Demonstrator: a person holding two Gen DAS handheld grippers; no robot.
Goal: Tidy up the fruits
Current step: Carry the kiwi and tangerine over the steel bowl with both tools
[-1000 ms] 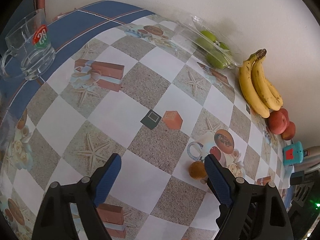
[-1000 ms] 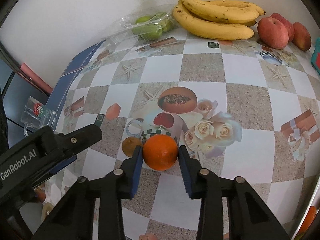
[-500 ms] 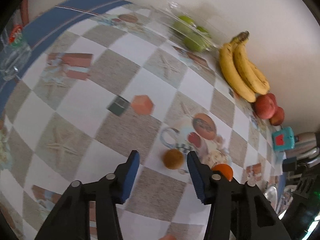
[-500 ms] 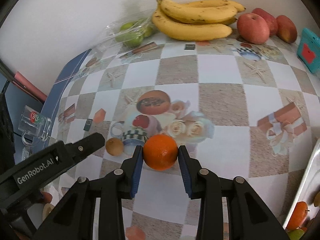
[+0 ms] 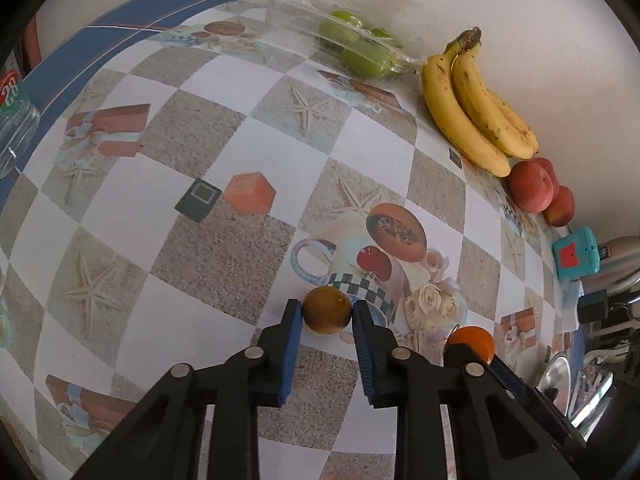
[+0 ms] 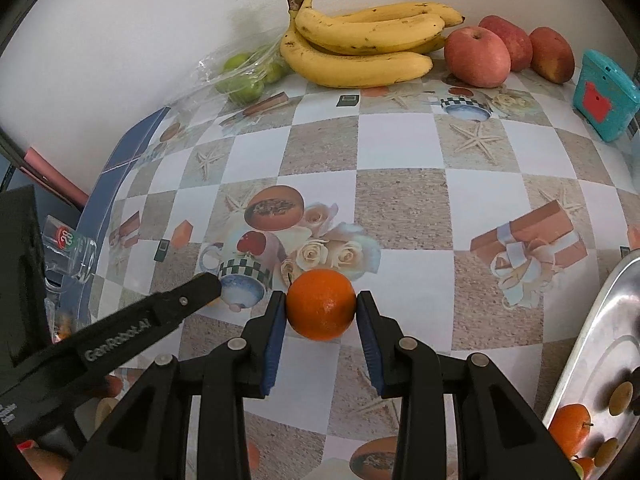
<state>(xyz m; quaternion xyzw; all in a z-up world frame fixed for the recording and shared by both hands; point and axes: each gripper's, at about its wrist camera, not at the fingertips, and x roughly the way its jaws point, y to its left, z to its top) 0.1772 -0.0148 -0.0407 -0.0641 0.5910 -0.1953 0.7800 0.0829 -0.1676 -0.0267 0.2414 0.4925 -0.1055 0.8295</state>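
Kiwi (image 5: 327, 310) sits clamped in the left claw (image 5: 326, 316); right claw (image 6: 321, 312) grips the orange (image 6: 321, 305). Lift both straight, then carry toward the metal tray (image 6: 592, 320) at three o'clock.

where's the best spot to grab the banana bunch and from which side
Grip the banana bunch across the thick neck just below its stem, coming from the open table side. The wall is close behind, the apples crowd the tips, and bagged green fruit flanks the stem.
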